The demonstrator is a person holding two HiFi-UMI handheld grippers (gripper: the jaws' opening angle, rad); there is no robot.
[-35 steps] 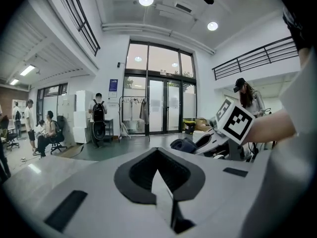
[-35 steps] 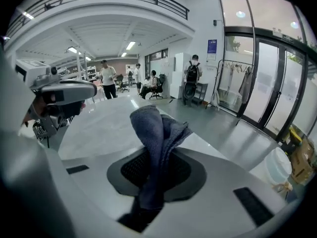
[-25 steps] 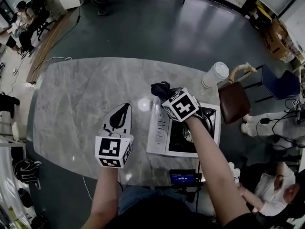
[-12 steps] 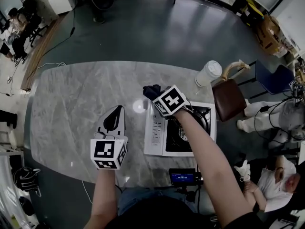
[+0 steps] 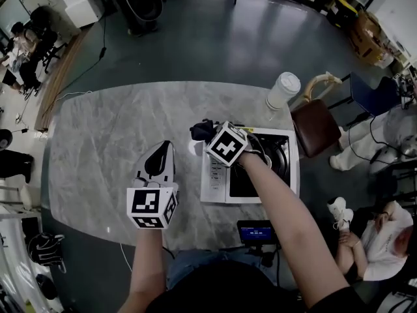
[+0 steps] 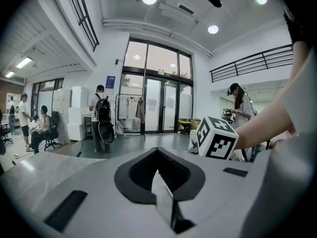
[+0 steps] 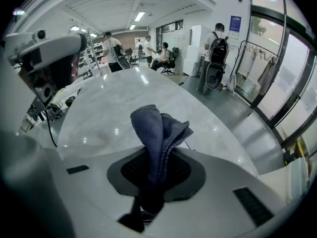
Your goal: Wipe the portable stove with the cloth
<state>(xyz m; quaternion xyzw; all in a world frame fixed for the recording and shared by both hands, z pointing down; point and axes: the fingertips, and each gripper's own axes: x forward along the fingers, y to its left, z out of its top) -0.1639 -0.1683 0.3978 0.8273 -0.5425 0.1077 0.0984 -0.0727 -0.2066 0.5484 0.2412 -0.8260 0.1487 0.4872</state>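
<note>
The white portable stove (image 5: 219, 180) with a black burner sits on the marble table (image 5: 104, 142), right of centre. My right gripper (image 5: 212, 135) hovers over the stove's far left corner, shut on a dark blue cloth (image 5: 202, 130). In the right gripper view the cloth (image 7: 158, 128) sticks up bunched from between the jaws of the right gripper (image 7: 154, 170). My left gripper (image 5: 163, 147) is held over the table to the left of the stove, apart from it. Its jaws meet with nothing between them in the left gripper view (image 6: 161, 182), where the right gripper's marker cube (image 6: 217, 139) shows.
A white lidded cup (image 5: 283, 90) stands at the table's far right edge. A brown chair (image 5: 315, 128) is beside it. A small device with a blue screen (image 5: 255, 232) sits at the near edge below the stove. People sit and stand around the room.
My right gripper has carried the cloth leftward across the stove's far edge to its left corner. The left gripper has stayed where it was.
</note>
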